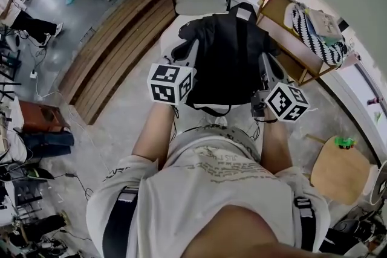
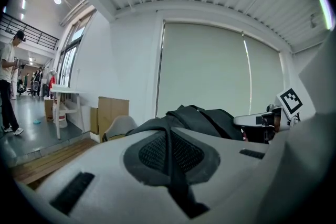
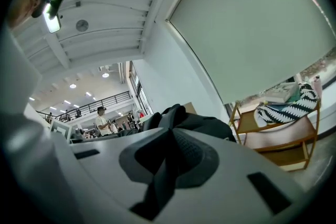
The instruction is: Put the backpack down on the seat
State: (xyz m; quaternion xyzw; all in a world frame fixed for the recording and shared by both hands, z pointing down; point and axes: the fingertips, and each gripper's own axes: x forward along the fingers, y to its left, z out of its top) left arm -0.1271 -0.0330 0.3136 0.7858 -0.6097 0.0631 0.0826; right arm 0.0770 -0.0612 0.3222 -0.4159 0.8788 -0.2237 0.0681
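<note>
the grey padded seat (image 1: 201, 2) lies straight ahead of you. the black soft fabric backpack (image 1: 227, 63) hangs slack between both grippers, long axis pointing at it, far end nearest. left gripper (image 1: 188, 50) and right gripper (image 1: 268, 69) each pinch tight on a thin strap (image 2: 170, 165).

Head cam steeply down, gripper-view cams close (tilted up) — sharing backpack (image 1: 227, 63)

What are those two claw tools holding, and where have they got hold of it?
A black backpack. The left gripper is shut on a strip of its black fabric at the left side. The right gripper is shut on one at the right side.
</note>
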